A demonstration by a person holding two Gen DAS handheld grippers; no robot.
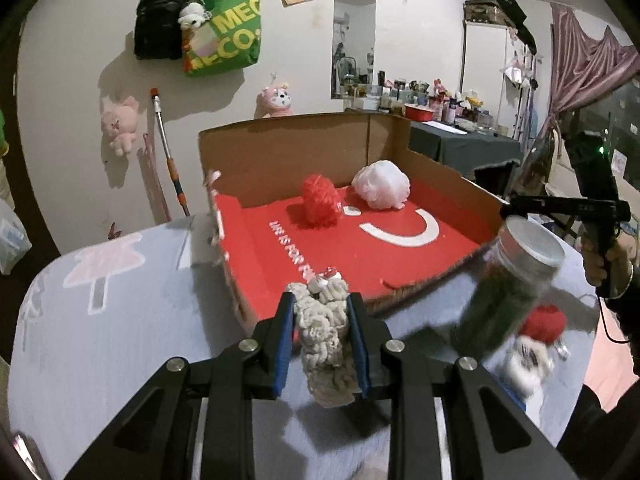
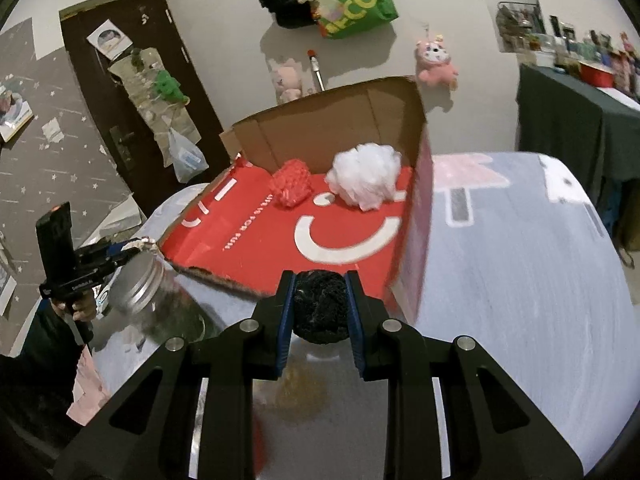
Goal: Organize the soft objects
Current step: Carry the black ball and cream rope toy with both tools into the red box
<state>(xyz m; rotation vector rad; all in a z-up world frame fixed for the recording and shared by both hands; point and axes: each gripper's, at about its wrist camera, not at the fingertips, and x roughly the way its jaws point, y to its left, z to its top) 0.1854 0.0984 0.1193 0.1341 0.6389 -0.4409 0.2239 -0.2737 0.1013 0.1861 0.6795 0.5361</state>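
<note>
So the table (image 1: 120, 320) with the grey printed cloth takes up most of both views, and the open red-floored box (image 1: 340, 240) sits at 12 o'clock from both grippers. Already inside at the back: a white puff (image 1: 381, 186) with a red puff (image 1: 320, 200) just at its 9 o'clock. The left gripper (image 1: 320, 336) has its jaws narrow, pinched on a cream knit piece (image 1: 326, 340); the right gripper (image 2: 320, 308) is clamped tight on a black ball (image 2: 320, 304). I'd carry both well over the torn front edge before letting go, and drop them on bare red floor, not on the puffs. A blurred jar (image 1: 516, 280) stands between the grippers, so mind it. Something red and white behind it is too smeared to name.
</note>
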